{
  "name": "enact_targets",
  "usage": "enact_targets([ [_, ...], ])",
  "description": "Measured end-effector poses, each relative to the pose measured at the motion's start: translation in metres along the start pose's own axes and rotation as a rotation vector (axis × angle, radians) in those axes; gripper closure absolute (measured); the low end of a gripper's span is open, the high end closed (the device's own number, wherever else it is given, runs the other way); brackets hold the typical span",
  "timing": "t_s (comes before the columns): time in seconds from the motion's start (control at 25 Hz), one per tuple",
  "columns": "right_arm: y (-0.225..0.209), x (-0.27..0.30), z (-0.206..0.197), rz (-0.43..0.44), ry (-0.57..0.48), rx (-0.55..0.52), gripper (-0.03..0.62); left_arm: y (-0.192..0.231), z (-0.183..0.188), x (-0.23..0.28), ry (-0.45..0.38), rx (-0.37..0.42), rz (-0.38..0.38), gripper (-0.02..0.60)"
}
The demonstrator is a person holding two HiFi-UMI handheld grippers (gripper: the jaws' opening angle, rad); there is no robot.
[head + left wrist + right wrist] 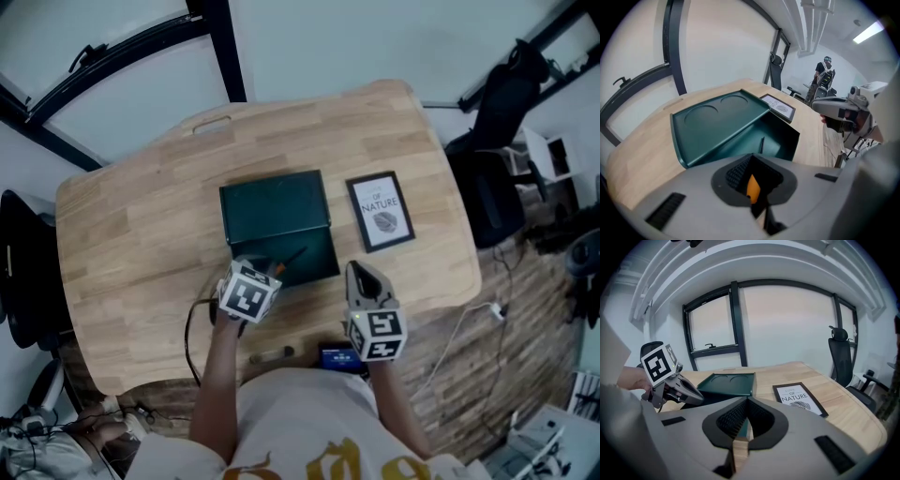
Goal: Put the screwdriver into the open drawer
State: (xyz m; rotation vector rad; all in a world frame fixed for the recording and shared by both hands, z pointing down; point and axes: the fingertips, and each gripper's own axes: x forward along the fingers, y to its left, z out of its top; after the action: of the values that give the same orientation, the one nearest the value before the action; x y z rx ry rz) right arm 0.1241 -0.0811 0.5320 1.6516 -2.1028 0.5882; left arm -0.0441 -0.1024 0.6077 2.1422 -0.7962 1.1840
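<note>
Access: open drawer (314, 267) of dark green metal box (274, 202), right half free from above; left tool (752, 159) with orange-handled screwdriver (289, 259) fills front-left corner. Beside box, black-framed print (381, 211) lies flat on right; light wooden counter (131, 244) bare on left.

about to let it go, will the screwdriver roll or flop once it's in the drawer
Probably stiff: the screwdriver juts straight from the left gripper without sagging. Its slim shaft may roll, though the walls of the open drawer should stop it.

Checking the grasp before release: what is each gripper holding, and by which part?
The left gripper is shut on the screwdriver, gripping its orange handle, with the shaft pointing into the drawer. The right gripper holds nothing.
</note>
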Motion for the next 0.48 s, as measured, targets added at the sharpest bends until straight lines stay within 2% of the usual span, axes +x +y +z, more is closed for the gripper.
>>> enact_targets([
  [0.32, 0.007, -0.017, 0.007, 0.007, -0.037, -0.001, 0.594, -0.007, 0.007, -0.028, -0.148, -0.053, 0.022, 0.580],
  [0.48, 0.012, -0.027, 0.010, 0.009, -0.063, -0.018, 0.594, -0.012, 0.008, -0.043, -0.230, -0.058, 0.062, 0.580],
])
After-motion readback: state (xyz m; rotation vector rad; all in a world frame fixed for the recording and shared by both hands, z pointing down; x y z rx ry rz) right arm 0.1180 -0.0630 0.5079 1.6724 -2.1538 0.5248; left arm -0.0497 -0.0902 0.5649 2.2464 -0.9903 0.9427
